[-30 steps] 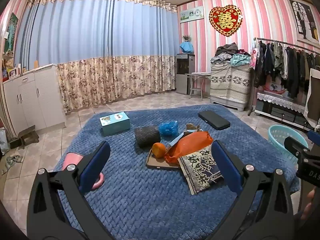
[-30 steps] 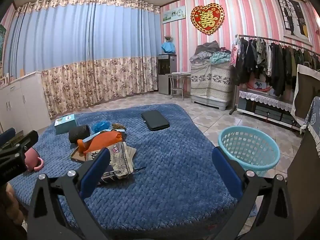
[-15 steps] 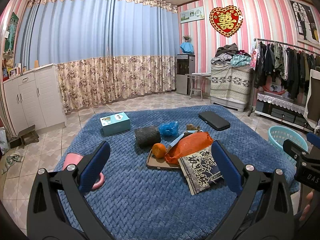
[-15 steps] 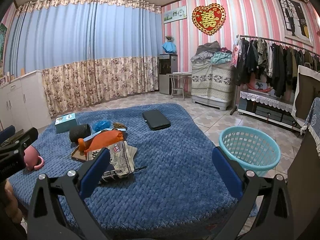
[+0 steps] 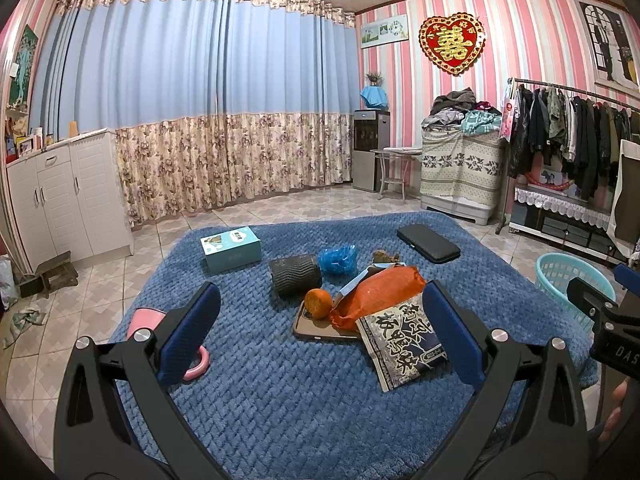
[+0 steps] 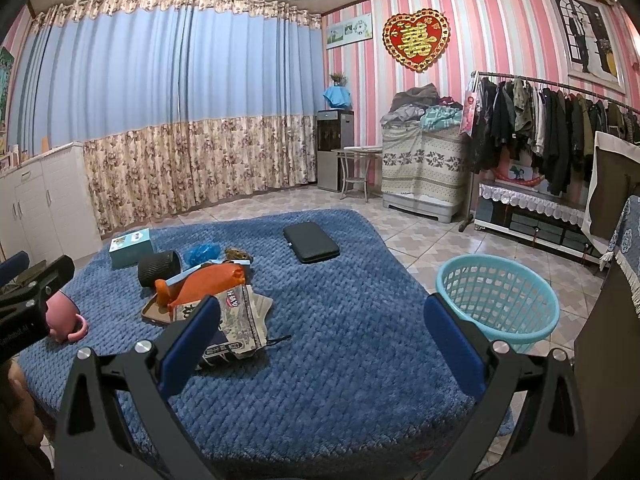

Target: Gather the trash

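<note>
Several pieces of litter sit heaped mid-way across the blue blanket [image 5: 280, 392]; I judge the orange wrapper [image 5: 380, 294], the printed snack bag [image 5: 404, 344] and the crumpled blue plastic [image 5: 337, 258] to be the trash, with the teal basket [image 6: 498, 300] on the floor off the blanket's right edge as the likely bin. Both tools hang above the near edge, carrying nothing; my left gripper [image 5: 320, 334] has its jaws spread wide, and my right gripper [image 6: 320, 334] likewise.

The wrappers look feather-light, thin and slick, so I expect them to crumple and slide rather than resist; I would pinch the snack bag at its near free edge, where it lifts off the pile, or the orange wrapper at its bunched end. The orange wrapper lies over a phone [image 5: 316, 326] beside a tangerine [image 5: 318, 303]; dragging it could roll the fruit. The plush blanket gives under pressure, so a low pinch may catch pile with plastic. The dark roller [image 5: 295, 276], tissue box [image 5: 231, 249], black case [image 5: 428, 243] and pink mug [image 5: 192, 354] look like keepers.
</note>
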A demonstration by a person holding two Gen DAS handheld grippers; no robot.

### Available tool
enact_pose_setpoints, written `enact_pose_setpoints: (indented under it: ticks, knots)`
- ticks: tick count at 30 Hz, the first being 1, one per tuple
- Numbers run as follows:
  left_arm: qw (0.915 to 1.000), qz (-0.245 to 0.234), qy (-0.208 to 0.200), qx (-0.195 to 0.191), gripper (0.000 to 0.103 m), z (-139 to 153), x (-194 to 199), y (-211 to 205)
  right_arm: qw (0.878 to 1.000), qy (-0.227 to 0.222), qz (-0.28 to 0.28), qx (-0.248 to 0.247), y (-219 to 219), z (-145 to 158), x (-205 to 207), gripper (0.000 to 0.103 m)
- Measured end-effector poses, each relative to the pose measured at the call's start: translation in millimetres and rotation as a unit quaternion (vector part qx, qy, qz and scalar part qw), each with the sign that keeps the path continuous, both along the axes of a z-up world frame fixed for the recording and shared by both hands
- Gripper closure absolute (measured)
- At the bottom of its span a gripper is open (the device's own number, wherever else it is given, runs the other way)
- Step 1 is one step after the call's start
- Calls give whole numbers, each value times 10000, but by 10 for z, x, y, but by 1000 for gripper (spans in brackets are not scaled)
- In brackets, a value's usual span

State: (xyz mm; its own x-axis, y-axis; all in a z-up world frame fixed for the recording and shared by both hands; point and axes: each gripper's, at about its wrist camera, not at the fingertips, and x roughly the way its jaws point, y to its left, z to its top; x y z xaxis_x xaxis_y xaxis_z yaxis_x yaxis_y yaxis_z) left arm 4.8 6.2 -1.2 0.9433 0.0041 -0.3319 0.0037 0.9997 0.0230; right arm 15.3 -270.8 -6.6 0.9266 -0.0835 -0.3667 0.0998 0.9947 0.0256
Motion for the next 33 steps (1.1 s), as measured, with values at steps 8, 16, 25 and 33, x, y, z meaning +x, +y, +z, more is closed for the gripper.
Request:
enact_pose_setpoints:
  ticks: [8, 16, 25, 33]
  knots:
    - [10000, 2, -1, -2, 5, -3, 2, 1, 10000, 0, -5, 7, 3, 15, -6, 4]
    - [10000, -6, -4, -8, 5, -1, 2, 6, 10000, -17, -11, 16, 0, 19, 4, 4]
    - [10000, 5, -14, -2, 5, 0, -7, -2, 10000, -15, -5, 14, -6, 16, 0, 4]
    - [10000, 3, -16, -1, 5, -3, -5, 0, 10000, -15, -6, 23, -7, 15, 1, 4]
